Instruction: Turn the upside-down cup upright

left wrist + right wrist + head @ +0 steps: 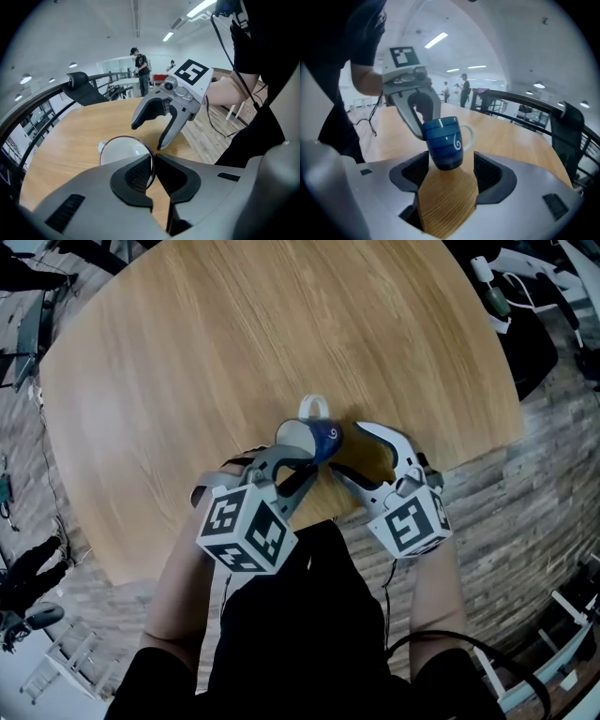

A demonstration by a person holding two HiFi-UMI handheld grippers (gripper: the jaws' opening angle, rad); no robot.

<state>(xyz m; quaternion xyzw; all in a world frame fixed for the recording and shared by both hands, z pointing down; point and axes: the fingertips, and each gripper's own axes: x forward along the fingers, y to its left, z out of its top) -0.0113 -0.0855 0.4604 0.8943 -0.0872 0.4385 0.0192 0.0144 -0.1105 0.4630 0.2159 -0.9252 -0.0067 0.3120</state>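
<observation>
The left tongs (153,169) are shut tight on the blue mug (443,140). They pinch its thin wall at the rim, with one pad inside the white cup and one pad outside. The right tongs (451,177) are wide apart and hold nothing. The bottom of the mug sits in the gap between their two pads, but the pads do not touch it.

In the head view the mug is near the middle of the frame, between the two tongs, at the near side of the round wooden desk (234,334). Its mouth now points up and it leans a little. I cannot tell if its bottom sits on the desk or hangs just above it.

The mug looks like glazed pottery, so I think it is hard, smooth and a bit heavy. It will not bend, but it could chip or break if it drops. The shiny skin may slip, and a pinch on one side of the rim lets it swing. A safer hold would be across the round body with the open tongs, or the mug could be set flat before the left tongs let go. The handle (470,135) points to the right in the right gripper view, clear of both tongs.
</observation>
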